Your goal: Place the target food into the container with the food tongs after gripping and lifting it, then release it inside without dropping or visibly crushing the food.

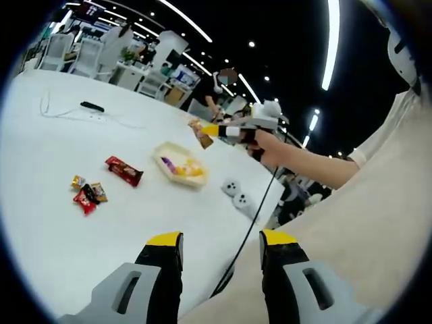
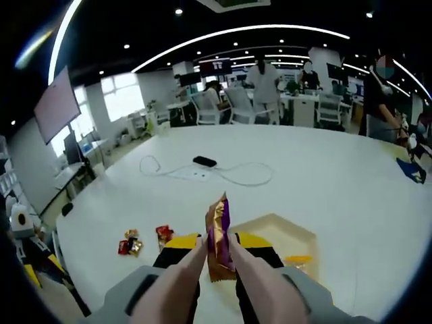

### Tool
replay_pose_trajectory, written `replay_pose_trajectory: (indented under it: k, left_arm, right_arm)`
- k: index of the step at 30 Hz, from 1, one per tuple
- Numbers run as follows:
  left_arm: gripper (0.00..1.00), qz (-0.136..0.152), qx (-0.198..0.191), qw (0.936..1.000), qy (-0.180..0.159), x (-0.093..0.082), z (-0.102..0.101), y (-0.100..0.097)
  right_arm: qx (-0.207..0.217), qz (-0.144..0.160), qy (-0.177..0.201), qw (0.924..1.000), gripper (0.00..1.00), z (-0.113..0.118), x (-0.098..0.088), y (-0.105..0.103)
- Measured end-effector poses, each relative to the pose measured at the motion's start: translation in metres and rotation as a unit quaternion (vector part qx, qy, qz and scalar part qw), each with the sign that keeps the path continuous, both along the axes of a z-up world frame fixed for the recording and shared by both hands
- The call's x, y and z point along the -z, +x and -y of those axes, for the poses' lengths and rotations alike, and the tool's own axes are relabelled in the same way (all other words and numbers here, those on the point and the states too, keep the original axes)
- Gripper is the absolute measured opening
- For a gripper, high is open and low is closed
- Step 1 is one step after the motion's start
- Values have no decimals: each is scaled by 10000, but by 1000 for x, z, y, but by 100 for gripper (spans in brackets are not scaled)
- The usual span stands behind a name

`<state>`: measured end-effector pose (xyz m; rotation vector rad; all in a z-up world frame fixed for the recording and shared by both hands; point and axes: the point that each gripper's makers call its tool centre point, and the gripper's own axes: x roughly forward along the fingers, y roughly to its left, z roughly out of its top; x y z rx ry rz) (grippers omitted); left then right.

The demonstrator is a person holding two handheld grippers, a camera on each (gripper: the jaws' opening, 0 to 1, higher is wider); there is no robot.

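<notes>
We see the right gripper (image 2: 217,251) closing beige food tongs (image 2: 202,270) on a purple-and-gold wrapped snack (image 2: 219,236) held above the shallow cream plastic container (image 2: 300,237) on the white table (image 2: 324,182) — while the left gripper (image 1: 221,248) hangs wide apart, holding nothing.

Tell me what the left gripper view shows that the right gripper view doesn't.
Left gripper view: the right gripper from outside, above the container, a long red packet, and the open left gripper. Right gripper view: tongs pinching a purple and gold snack close up. Both: white table, container, small wrapped candies.
</notes>
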<state>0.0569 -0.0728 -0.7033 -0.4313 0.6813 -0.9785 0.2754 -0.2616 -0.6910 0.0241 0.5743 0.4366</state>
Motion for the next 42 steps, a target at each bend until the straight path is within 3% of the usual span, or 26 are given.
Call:
replay_pose_trajectory:
  k: [26,42]
  left_arm:
    - [45,-17,56,10000,-17,2,4,3]
    - [45,13,34,10000,-16,0,4,3]
  right_arm:
    - [355,64,-7,9993,20,27,-4,4]
    - [339,72,-38,9994,22,27,-4,5]
